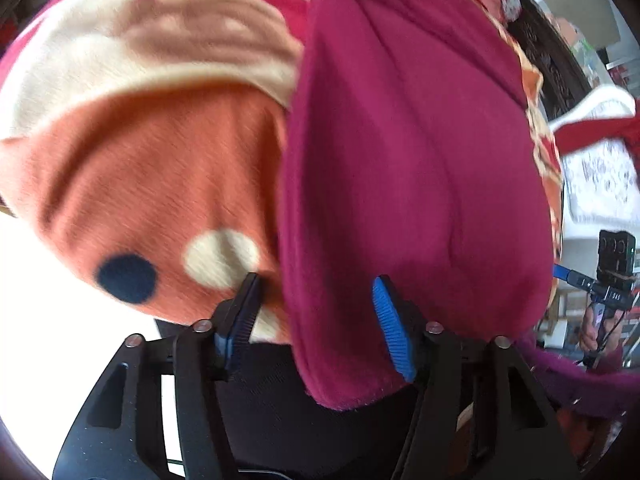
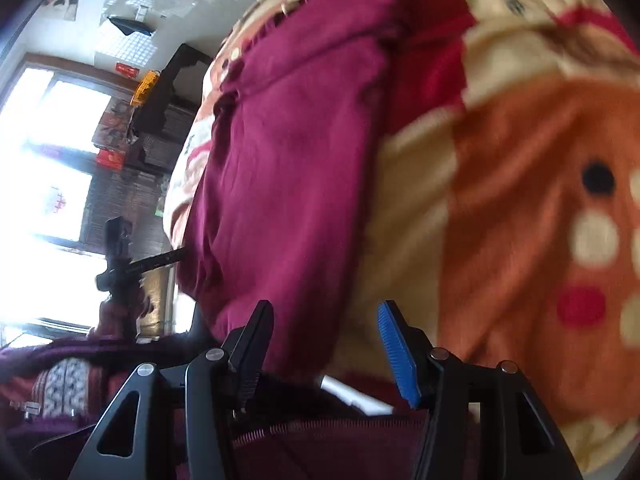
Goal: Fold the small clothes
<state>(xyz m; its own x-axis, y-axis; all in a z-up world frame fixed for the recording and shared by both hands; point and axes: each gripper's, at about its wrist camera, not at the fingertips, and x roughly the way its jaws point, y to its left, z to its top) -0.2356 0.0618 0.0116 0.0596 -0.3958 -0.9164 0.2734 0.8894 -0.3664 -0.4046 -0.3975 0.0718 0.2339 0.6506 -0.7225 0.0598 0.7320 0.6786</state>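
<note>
A magenta garment (image 1: 400, 160) lies stretched over an orange, cream and red patterned blanket (image 1: 140, 168). My left gripper (image 1: 316, 296) is open; the garment's near edge hangs down between its fingers, not pinched. In the right wrist view the same garment (image 2: 288, 168) runs from the top down to my right gripper (image 2: 324, 320), which is open with the garment's near end just in front of its left finger (image 2: 256, 336). The right gripper also shows at the far right of the left wrist view (image 1: 608, 280).
The patterned blanket (image 2: 520, 200) covers the whole work surface. A white and red cloth (image 1: 600, 152) lies at the right. Bright windows (image 2: 48, 152) and shelving stand to the left in the right wrist view. A white tube-like object (image 2: 352, 396) lies near the right gripper.
</note>
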